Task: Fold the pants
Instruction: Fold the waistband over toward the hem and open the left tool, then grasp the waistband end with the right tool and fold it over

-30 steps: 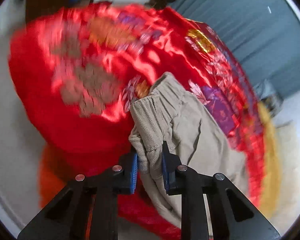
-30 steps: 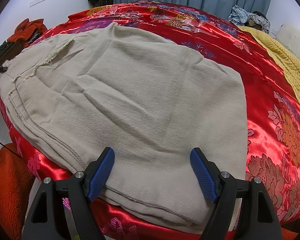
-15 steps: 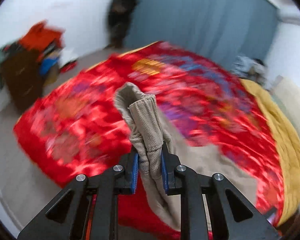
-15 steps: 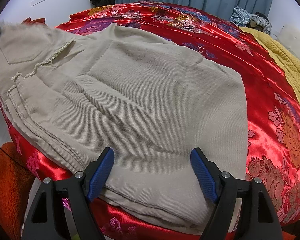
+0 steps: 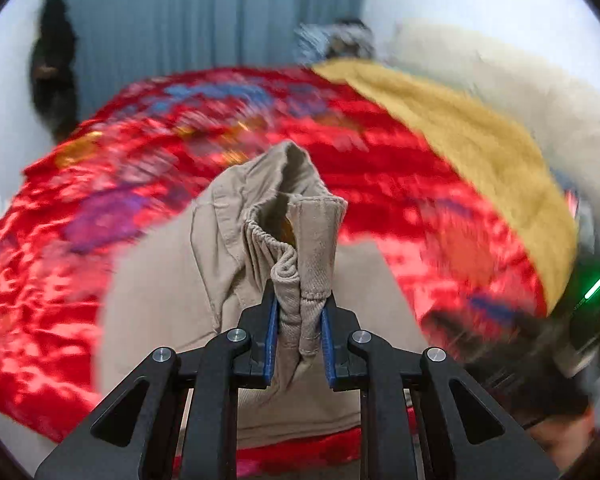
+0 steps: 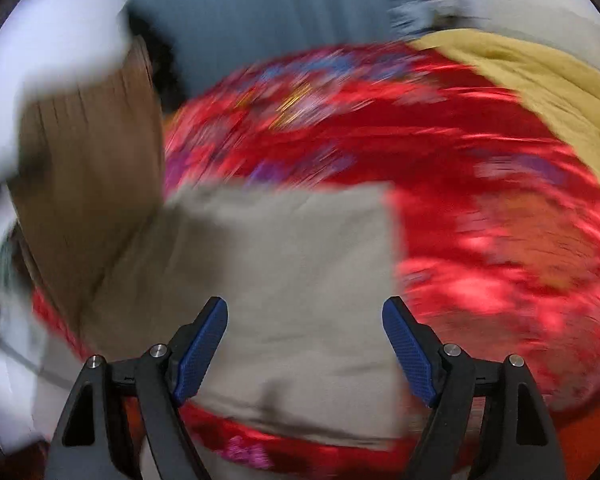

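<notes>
Beige corduroy pants [image 5: 172, 280] lie on a red satin bedspread [image 5: 60, 264]. My left gripper [image 5: 299, 320] is shut on the bunched waistband end, which stands up between the blue pads. The lifted cloth trails down to the folded part below. In the right wrist view, heavily blurred, the pants [image 6: 292, 264] spread flat under my right gripper [image 6: 304, 348]. That gripper is open and hangs above the cloth with nothing between its fingers. A raised flap of the pants [image 6: 92, 184] hangs at the left of that view.
A mustard-yellow blanket [image 5: 472, 140] covers the bed's right side, with cream bedding [image 5: 520, 80] beyond it. Blue curtains [image 5: 204, 16] hang behind the bed. A dark object with a green light [image 5: 592, 288] and a person's head [image 5: 540, 420] sit at the lower right.
The left gripper has swept across the bed carrying the waistband, rolling as it went, so the end now rises over the folded pants. The right gripper has lifted and turned; its view is now blurred.
</notes>
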A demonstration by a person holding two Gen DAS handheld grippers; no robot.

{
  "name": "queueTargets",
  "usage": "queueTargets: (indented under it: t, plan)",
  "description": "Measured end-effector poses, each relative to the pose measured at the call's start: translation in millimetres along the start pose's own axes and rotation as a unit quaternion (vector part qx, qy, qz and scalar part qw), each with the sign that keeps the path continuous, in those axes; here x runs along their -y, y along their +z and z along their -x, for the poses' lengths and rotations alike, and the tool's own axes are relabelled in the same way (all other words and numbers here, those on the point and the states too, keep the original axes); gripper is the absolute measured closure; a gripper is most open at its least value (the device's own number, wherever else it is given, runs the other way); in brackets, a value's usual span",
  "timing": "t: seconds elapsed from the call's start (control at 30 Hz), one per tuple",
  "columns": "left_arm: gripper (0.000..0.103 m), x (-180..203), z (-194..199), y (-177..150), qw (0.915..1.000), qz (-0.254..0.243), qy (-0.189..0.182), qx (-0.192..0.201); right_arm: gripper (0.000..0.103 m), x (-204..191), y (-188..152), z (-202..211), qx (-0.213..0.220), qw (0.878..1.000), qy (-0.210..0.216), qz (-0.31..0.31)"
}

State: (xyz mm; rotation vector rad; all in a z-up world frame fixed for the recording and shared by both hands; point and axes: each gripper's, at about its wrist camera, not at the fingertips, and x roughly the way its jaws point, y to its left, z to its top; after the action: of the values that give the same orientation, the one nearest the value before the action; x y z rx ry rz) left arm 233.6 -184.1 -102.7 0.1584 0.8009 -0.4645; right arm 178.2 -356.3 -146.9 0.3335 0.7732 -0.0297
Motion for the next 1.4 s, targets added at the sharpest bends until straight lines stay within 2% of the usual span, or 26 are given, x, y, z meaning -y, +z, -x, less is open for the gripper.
queueTargets:
  t: [0.1, 0.17, 0.2, 0.23, 0.27, 0.33, 0.4, 0.47, 0.53, 0.57, 0.63, 0.67, 0.7, 0.77, 0.83, 0.87, 0.9, 1.0, 1.1, 1.23, 1.3, 1.37, 1.4]
  plan:
    - [0.085, 33, -51, -28, 0.9965, -0.071, 0.028, -0.033, 0.024, 43, -4, 11, 0.024, 0.998, -0.031, -0.048]
    - [0.078, 51, -73, -42, 0.989, -0.129, 0.055, -0.046, 0.024, 61, -6, 11, 0.023, 0.996, -0.031, -0.08]
    - [0.074, 59, -73, -46, 0.984, -0.158, 0.071, -0.041, 0.024, 68, -6, 10, 0.025, 0.995, -0.019, -0.099]
    - [0.065, 65, -69, -46, 0.9814, -0.172, 0.077, -0.036, 0.024, 72, -5, 11, 0.032, 0.993, -0.007, -0.112]
    - [0.06, 66, -57, -45, 0.9821, -0.176, 0.059, -0.033, 0.024, 74, -4, 13, 0.04, 0.992, 0.006, -0.117]
    - [0.042, 60, -31, -41, 0.9864, -0.161, 0.025, -0.023, 0.024, 71, -1, 14, 0.048, 0.991, 0.049, -0.117]
    - [0.032, 40, 2, -39, 0.991, -0.133, 0.007, -0.004, 0.024, 68, -1, 12, 0.042, 0.985, 0.113, -0.124]
    - [0.031, 12, 26, -39, 0.9953, -0.097, 0.005, 0.005, 0.024, 63, -3, 4, 0.026, 0.974, 0.178, -0.138]
    - [0.031, -22, 46, -43, 0.998, -0.056, 0.027, 0.015, 0.024, 57, -6, -9, -0.003, 0.956, 0.246, -0.158]
    - [0.031, -47, 57, -45, 0.9977, -0.027, 0.057, 0.027, 0.024, 53, -7, -17, -0.02, 0.945, 0.278, -0.168]
    - [0.031, -77, 66, -52, 0.9939, 0.013, 0.101, 0.043, 0.024, 42, -10, -26, -0.044, 0.935, 0.307, -0.169]
    - [0.031, -97, 67, -55, 0.9899, 0.043, 0.126, 0.047, 0.024, 34, -10, -30, -0.056, 0.935, 0.314, -0.158]
    - [0.035, -110, 65, -58, 0.9877, 0.063, 0.136, 0.045, 0.025, 28, -11, -31, -0.063, 0.937, 0.311, -0.143]
    - [0.046, -125, 50, -64, 0.9868, 0.08, 0.137, 0.031, 0.028, 10, -4, -24, -0.048, 0.956, 0.275, -0.093]
    - [0.069, -124, 28, -70, 0.9899, 0.069, 0.124, 0.006, 0.03, -9, 9, -17, -0.034, 0.968, 0.249, -0.03]
    - [0.073, -122, 20, -72, 0.9916, 0.062, 0.113, -0.005, 0.031, -19, 18, -18, -0.039, 0.973, 0.229, 0.0]
    - [0.085, -116, 9, -75, 0.9931, 0.053, 0.103, -0.017, 0.032, -28, 26, -25, -0.05, 0.978, 0.199, 0.033]
    - [0.085, -107, -7, -80, 0.9921, 0.038, 0.115, -0.033, 0.037, -37, 39, -42, -0.087, 0.98, 0.168, 0.065]
    - [0.085, -107, -3, -83, 0.9925, 0.046, 0.108, -0.033, 0.037, -38, 34, -45, -0.115, 0.975, 0.178, 0.072]
    - [0.085, -106, -5, -84, 0.9918, 0.039, 0.117, -0.032, 0.037, -52, 35, -56, -0.116, 0.975, 0.125, 0.143]
    - [0.085, -111, -6, -83, 0.9917, 0.04, 0.118, -0.032, 0.037, -47, 39, -73, -0.143, 0.97, 0.127, 0.15]
    - [0.085, -114, -7, -83, 0.9914, 0.044, 0.118, -0.036, 0.05, -44, 37, -89, -0.201, 0.954, 0.162, 0.153]
    - [0.085, -116, -8, -83, 0.9913, 0.047, 0.118, -0.035, 0.063, -43, 38, -91, -0.209, 0.95, 0.162, 0.164]
